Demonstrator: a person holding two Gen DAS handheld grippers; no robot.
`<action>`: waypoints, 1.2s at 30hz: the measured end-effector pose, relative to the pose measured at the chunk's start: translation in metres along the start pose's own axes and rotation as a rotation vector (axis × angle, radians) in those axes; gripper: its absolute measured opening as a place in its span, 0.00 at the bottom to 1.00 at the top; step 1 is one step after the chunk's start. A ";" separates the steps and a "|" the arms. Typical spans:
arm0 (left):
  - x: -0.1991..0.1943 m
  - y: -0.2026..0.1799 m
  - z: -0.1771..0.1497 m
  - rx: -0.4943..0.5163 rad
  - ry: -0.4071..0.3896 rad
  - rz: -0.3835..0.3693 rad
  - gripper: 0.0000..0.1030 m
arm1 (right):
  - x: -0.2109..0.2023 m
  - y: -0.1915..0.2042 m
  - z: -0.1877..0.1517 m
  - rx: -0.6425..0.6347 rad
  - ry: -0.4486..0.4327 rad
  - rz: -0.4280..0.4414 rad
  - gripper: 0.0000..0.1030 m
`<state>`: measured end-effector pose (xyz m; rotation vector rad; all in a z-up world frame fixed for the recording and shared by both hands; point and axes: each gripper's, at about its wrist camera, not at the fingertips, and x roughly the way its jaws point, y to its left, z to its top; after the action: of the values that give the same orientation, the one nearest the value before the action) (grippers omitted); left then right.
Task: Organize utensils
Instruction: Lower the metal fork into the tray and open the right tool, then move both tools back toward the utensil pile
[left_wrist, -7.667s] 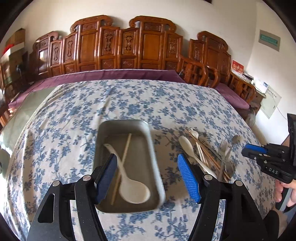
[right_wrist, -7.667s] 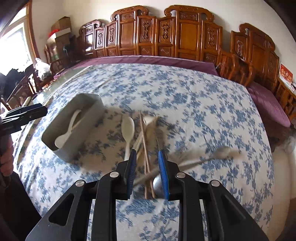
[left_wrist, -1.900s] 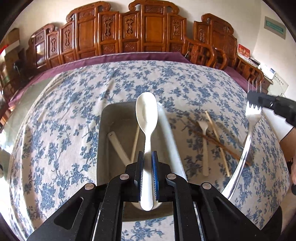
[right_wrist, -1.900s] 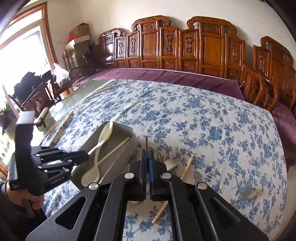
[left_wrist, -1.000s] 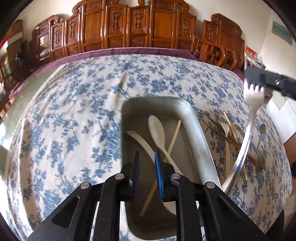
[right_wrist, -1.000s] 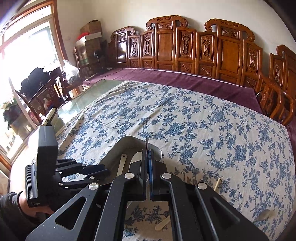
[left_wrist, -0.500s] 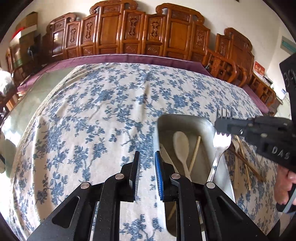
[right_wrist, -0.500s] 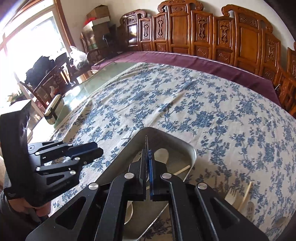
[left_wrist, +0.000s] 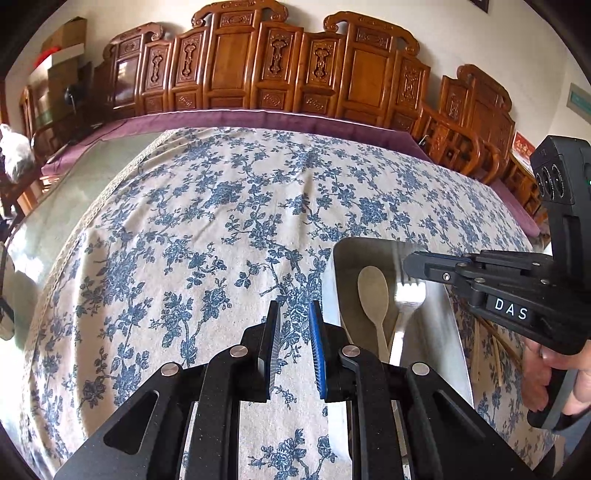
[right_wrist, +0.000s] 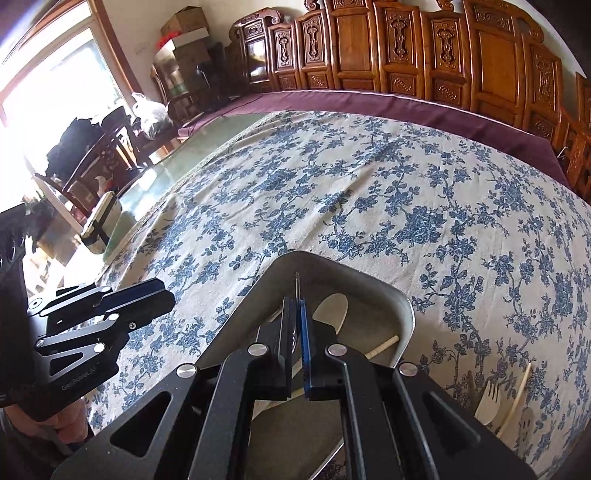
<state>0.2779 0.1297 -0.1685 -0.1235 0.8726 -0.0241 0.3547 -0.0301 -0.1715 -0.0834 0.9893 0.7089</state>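
Note:
A grey metal tray (left_wrist: 334, 280) lies on the blue-flowered tablecloth; it also shows in the right wrist view (right_wrist: 402, 314). Inside it lies a cream spoon (left_wrist: 373, 295), also seen in the right wrist view (right_wrist: 332, 308), and a chopstick (right_wrist: 382, 347). My right gripper (right_wrist: 296, 332) is shut on a metal fork (left_wrist: 406, 310) and holds it over the tray, tines toward the far end. My left gripper (left_wrist: 294, 332) is slightly open and empty over the cloth, left of the tray.
A cream fork (right_wrist: 487, 402), a chopstick (right_wrist: 517, 395) and other loose utensils lie on the cloth right of the tray. Carved wooden chairs (left_wrist: 280, 70) line the far edge. A small container (right_wrist: 101, 221) stands on the glass at the left.
My left gripper let the cream spoon go into the tray and moved off to the left. My right gripper carried the metal fork over the tray and lowered it.

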 end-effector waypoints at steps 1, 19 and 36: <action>0.000 -0.001 0.000 0.003 -0.001 0.001 0.14 | -0.001 -0.001 0.000 0.001 -0.006 0.002 0.11; -0.029 -0.061 -0.013 0.085 -0.072 -0.045 0.20 | -0.106 -0.047 -0.074 0.037 -0.119 -0.136 0.14; -0.030 -0.132 -0.040 0.174 -0.089 -0.093 0.49 | -0.165 -0.138 -0.170 0.169 -0.081 -0.346 0.27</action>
<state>0.2319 -0.0030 -0.1549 -0.0019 0.7718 -0.1797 0.2530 -0.2848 -0.1721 -0.0753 0.9238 0.3084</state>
